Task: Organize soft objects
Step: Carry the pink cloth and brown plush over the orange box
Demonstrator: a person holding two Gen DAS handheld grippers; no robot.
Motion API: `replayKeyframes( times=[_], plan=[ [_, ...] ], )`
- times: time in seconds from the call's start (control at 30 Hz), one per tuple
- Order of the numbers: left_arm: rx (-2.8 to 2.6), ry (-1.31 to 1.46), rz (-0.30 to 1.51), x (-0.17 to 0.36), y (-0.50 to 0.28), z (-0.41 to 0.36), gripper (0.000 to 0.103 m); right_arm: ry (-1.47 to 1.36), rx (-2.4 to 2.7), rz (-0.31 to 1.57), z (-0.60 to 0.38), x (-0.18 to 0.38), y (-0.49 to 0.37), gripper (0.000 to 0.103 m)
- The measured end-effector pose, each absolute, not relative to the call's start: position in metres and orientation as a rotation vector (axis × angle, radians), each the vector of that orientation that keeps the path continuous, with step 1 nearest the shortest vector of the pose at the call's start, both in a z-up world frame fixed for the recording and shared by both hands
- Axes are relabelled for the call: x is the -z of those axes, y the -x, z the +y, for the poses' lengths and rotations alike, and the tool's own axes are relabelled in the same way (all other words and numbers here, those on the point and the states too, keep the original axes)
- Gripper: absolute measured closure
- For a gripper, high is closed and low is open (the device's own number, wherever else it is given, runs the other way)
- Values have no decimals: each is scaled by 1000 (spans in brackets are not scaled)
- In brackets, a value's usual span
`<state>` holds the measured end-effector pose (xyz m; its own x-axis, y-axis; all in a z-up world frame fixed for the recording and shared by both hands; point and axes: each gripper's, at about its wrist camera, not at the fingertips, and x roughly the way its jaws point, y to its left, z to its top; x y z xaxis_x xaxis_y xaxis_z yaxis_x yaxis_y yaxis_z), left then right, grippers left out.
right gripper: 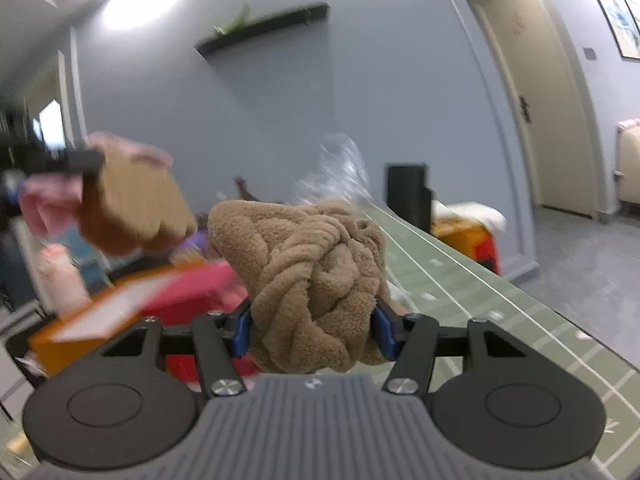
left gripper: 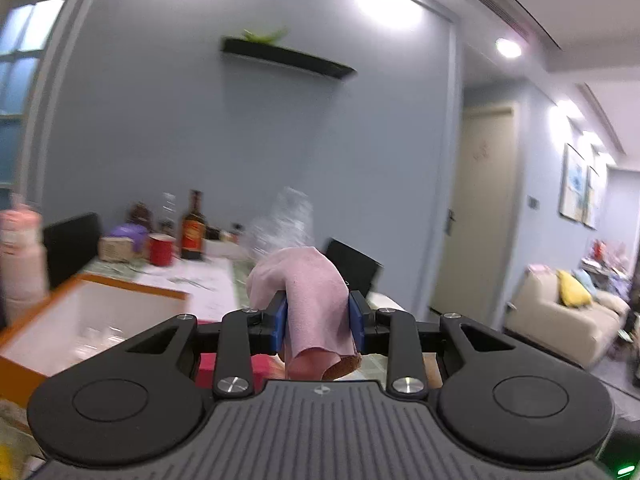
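My left gripper (left gripper: 318, 304) is shut on a pink cloth (left gripper: 308, 280), which drapes over and hangs down between the blue pads; a brown piece (left gripper: 344, 366) shows under its lower end. My right gripper (right gripper: 314, 320) is shut on a bunched, fluffy brown towel (right gripper: 304, 264) that bulges above the fingers. In the right wrist view the left gripper's load shows blurred at the upper left as a brown and pink bundle (right gripper: 132, 204), raised above the table. Both bundles are held off the table.
An orange-rimmed white box (left gripper: 92, 320) stands at the left, with a pink-red box (right gripper: 192, 292) beside it. A green patterned table (right gripper: 460, 288) carries a dark bottle (left gripper: 193, 228), a red cup (left gripper: 162, 250) and crinkled clear plastic (left gripper: 288, 220). A black chair (left gripper: 352, 268) stands behind the table.
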<state>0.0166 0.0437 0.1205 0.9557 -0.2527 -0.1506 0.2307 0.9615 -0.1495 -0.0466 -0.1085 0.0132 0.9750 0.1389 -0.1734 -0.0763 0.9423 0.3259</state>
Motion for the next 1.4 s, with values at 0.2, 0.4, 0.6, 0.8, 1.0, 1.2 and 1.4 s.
replayKeyframes(
  times=[0.2, 0.4, 0.6, 0.8, 1.0, 1.2, 1.4],
  plan=[
    [121, 179, 156, -122, -24, 107, 68, -297, -250, 145, -75, -40, 45, 45],
    [108, 209, 243, -116, -45, 150, 68, -259, -335, 122, -34, -61, 15, 46],
    [13, 266, 250, -98, -71, 178, 68, -158, -390, 85, 15, -85, -24, 46],
    [-59, 290, 270, -81, -108, 196, 68, 17, -453, 85, 77, -100, -81, 45],
    [-107, 291, 307, -74, -129, 203, 68, 27, -452, 206, 112, -63, -155, 45],
    [-190, 252, 344, -73, -141, 208, 68, -95, -470, 308, 103, -27, -176, 46],
    [-178, 220, 450, -63, -170, 210, 68, -65, -459, 320, 110, -21, -180, 46]
  ],
)
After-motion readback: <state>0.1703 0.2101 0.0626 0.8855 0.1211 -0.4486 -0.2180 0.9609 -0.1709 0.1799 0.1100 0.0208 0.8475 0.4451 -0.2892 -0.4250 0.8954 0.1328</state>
